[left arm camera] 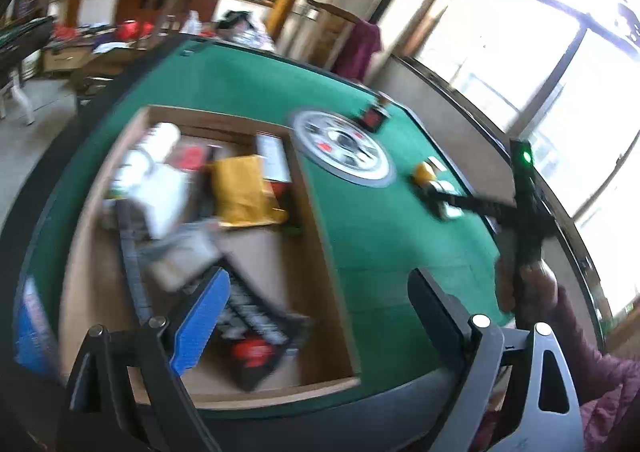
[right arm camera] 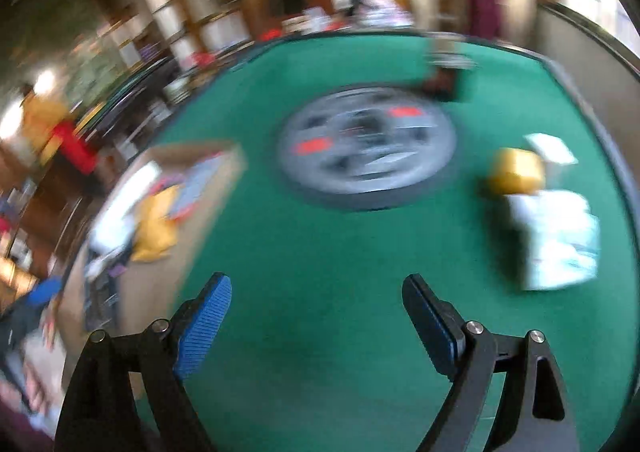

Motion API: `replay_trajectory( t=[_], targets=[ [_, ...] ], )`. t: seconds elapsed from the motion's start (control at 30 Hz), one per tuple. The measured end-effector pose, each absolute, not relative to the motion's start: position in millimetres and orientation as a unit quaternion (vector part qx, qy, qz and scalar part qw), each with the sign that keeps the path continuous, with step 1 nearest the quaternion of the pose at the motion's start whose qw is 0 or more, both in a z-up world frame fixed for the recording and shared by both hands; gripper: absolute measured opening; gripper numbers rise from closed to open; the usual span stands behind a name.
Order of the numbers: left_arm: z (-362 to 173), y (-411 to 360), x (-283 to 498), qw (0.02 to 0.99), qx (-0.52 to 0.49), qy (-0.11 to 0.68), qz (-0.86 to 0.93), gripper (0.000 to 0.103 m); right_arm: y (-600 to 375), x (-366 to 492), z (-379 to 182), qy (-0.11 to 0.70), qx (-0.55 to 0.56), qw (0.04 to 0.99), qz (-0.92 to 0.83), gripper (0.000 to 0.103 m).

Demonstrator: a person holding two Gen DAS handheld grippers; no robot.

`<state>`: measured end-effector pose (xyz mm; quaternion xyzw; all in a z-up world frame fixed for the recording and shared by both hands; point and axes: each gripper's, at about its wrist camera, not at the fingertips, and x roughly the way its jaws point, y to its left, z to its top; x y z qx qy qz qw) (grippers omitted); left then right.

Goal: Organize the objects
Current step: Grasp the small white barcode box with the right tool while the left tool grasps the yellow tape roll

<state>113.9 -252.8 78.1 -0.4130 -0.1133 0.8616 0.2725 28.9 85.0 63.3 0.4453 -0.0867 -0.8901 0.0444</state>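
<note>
Hovering between picks: my left gripper [left arm camera: 316, 316] gapes wide and empty over the cardboard box [left arm camera: 320, 236] of sorted items. My right gripper [right arm camera: 316, 316], equally wide and empty, faces the yellow object [right arm camera: 516, 172] and white packet [right arm camera: 560, 240] loose on the green table [right arm camera: 320, 252]. Next, I judge, a reach rightward to collect them.

Bare green counter [right arm camera: 320, 244] lies open between the crowded box [right arm camera: 160, 212], round dial [right arm camera: 366, 148] and white packet [right arm camera: 560, 240].
</note>
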Motion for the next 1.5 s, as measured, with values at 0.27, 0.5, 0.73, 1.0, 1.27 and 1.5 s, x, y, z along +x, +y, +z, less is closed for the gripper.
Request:
replay_trajectory(
  t=[0.27, 0.5, 0.73, 1.0, 1.27, 1.5],
  targets=[
    [69.9, -198.0, 109.2, 0.296, -0.441, -0.098, 0.841, 0.090, 215.6, 6.8, 73.5, -0.148, 0.397, -0.092, -0.901, 0.091],
    [72.5, -174.1, 106.1, 0.291, -0.451, -0.085, 0.840, 0.090, 219.9, -53.4, 60.2, -0.077, 0.425, -0.063, -0.900, 0.091],
    [78.1, -141.7, 82.7, 0.291, -0.456, -0.066, 0.838, 0.090, 229.5, -76.0, 37.3, -0.097, 0.442, -0.051, -0.890, 0.038],
    [70.7, -60.1, 27.2, 0.298, -0.463, -0.059, 0.833, 0.090, 254.2, -47.8, 33.5, -0.161, 0.423, -0.036, -0.891, 0.038],
    [55.3, 58.5, -44.6, 0.302, -0.468, -0.057, 0.828, 0.090, 287.7, -19.3, 42.2, -0.230, 0.388, -0.033, -0.892, 0.038],
    [20.8, 125.1, -88.5, 0.267, -0.474, -0.003, 0.839, 0.090, 302.8, -19.5, 41.0, -0.259, 0.383, -0.023, -0.886, 0.038]
  ],
)
